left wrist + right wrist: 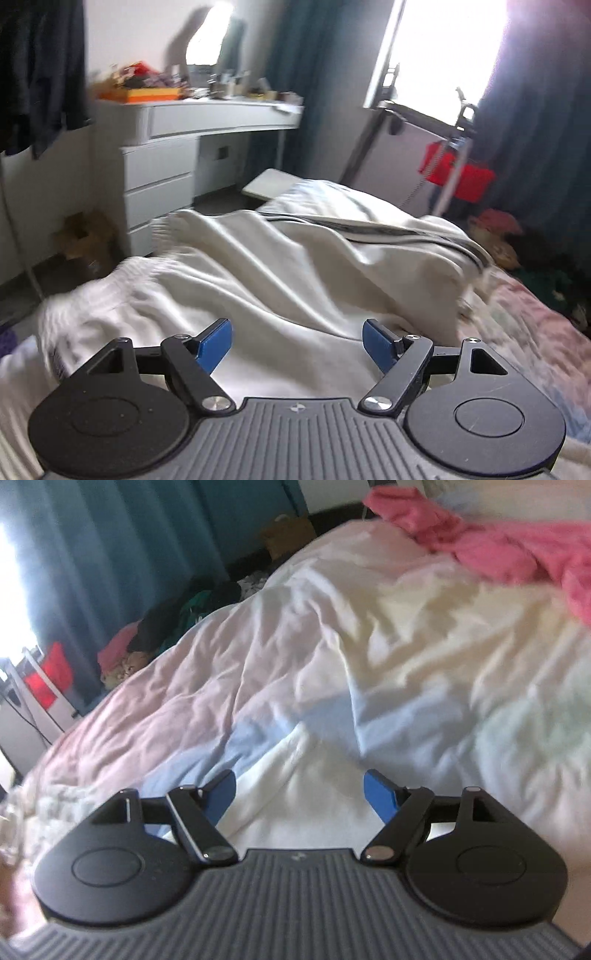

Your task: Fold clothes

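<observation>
A cream-white garment (280,266) with dark side stripes and a ribbed waistband lies rumpled on the bed in the left wrist view. My left gripper (297,341) is open and empty just above its near part, blue pads wide apart. My right gripper (299,794) is open and empty above the pastel bed cover (369,657). A pink garment (509,546) lies crumpled at the far right of the bed. A bit of pale, fuzzy cloth (44,805) shows at the left edge of the right wrist view.
A white desk with drawers (162,147) and clutter stands left of the bed. A drying rack with red items (454,173) stands by the window and teal curtains. A pile of clothes (173,627) lies on the floor beyond the bed.
</observation>
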The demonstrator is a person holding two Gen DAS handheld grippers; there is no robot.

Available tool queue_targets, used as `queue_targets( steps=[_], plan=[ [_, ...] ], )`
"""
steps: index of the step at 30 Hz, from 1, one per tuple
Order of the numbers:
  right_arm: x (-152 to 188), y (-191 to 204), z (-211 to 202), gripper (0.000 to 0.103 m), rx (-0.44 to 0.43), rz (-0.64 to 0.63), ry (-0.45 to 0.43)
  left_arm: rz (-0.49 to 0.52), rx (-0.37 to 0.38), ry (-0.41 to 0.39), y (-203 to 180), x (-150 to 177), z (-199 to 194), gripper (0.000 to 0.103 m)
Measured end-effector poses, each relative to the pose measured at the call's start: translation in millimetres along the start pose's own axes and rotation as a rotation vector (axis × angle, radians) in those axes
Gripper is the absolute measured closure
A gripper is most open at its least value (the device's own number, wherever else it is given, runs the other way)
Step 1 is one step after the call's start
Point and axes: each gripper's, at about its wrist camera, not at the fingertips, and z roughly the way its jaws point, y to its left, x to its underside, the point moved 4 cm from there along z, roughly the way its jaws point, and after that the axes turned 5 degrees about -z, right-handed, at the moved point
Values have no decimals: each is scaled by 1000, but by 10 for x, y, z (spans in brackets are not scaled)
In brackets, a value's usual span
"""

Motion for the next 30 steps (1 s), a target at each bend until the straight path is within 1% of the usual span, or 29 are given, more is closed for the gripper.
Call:
queue_targets(
  steps=[3, 6, 7, 8, 9, 10, 12, 13, 14, 15, 18, 20, 22, 24, 25, 26, 27, 28, 29, 30],
  plan=[
    [-34, -28, 110, 25, -6, -15, -20, 50, 14, 20, -256, 193, 174, 22],
    [-23, -119, 334, 26, -2, -14, 1, 84, 70, 45, -539, 368, 386, 22],
    [-6, -119, 407, 27, 7, -38, 18, 102, 95, 54, -651, 433, 471, 22],
    [13, -114, 477, 41, 12, -62, 34, 119, 120, 63, -764, 498, 555, 22],
    [38, -81, 527, 65, -10, -86, 43, 138, 145, 72, -873, 564, 632, 22],
    [61, -25, 525, 69, -24, -121, 41, 160, 171, 78, -977, 632, 690, 22],
    [75, 79, 487, 86, -29, -189, 24, 212, 214, 75, -1142, 764, 779, 22],
    [64, 119, 449, 88, -23, -215, 8, 242, 232, 67, -1208, 830, 812, 22],
    [19, 103, 382, 90, -10, -195, -24, 274, 248, 57, -1253, 895, 830, 22],
    [-23, 84, 324, 90, 3, -176, -53, 301, 260, 47, -1278, 955, 842, 22],
    [-62, -34, 320, 90, 61, -122, -65, 344, 281, 36, -1319, 1057, 876, 22],
    [30, -41, 411, 90, 77, -139, -40, 343, 297, 43, -1312, 1070, 880, 22],
    [38, -7, 376, 85, 84, -158, -61, 345, 308, 39, -1316, 1066, 852, 22],
    [16, 37, 297, 72, 95, -163, -86, 348, 320, 32, -1320, 1047, 792, 22],
    [-11, 69, 220, 70, 89, -143, -97, 350, 325, 23, -1323, 1039, 755, 22],
    [-39, 101, 144, 65, 82, -123, -108, 352, 330, 15, -1330, 1031, 720, 22],
    [-65, 140, 62, 54, 73, -105, -119, 355, 334, 9, -1345, 1024, 688, 22],
    [-74, 224, -48, 48, 45, -98, -131, 357, 337, 3, -1358, 1016, 656, 21],
    [-60, 337, -144, 38, 9, -114, -135, 358, 342, 0, -1366, 1005, 625, 21],
    [-46, 451, -241, 33, -26, -129, -139, 363, 347, 0, -1375, 990, 589, 21]
  ],
)
